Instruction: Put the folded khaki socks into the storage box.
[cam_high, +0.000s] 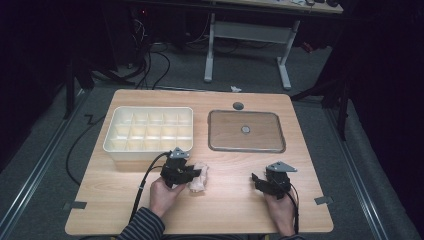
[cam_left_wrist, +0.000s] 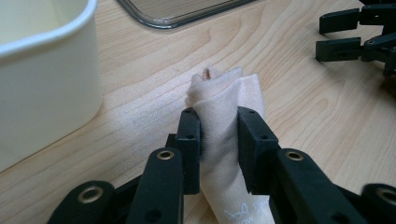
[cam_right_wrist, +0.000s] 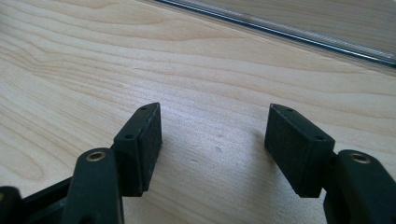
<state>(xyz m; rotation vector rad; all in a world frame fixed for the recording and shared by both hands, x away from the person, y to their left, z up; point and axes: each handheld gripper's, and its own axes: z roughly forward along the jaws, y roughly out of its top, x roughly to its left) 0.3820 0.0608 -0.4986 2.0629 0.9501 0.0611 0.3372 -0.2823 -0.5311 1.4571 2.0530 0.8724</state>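
Observation:
A rolled pale beige cloth (cam_left_wrist: 224, 121) lies on the wooden table (cam_high: 225, 210), just right of the white box. My left gripper (cam_left_wrist: 219, 133) is shut on it, both pads pressing its middle, so the roll is pinched thin there. From above, the same cloth (cam_high: 199, 179) pokes out to the right of the left gripper (cam_high: 192, 175). Farther right, my right gripper (cam_high: 257, 181) rests low over the bare tabletop. Its jaws (cam_right_wrist: 212, 140) stand open, and only wood grain lies between them.
A white box with many small compartments (cam_high: 148, 131) stands at the left, close behind the left hand. A clear flat lid or tray with a metal rim (cam_high: 246, 131) lies at the right. A small dark disc (cam_high: 238, 106) sits near the far edge.

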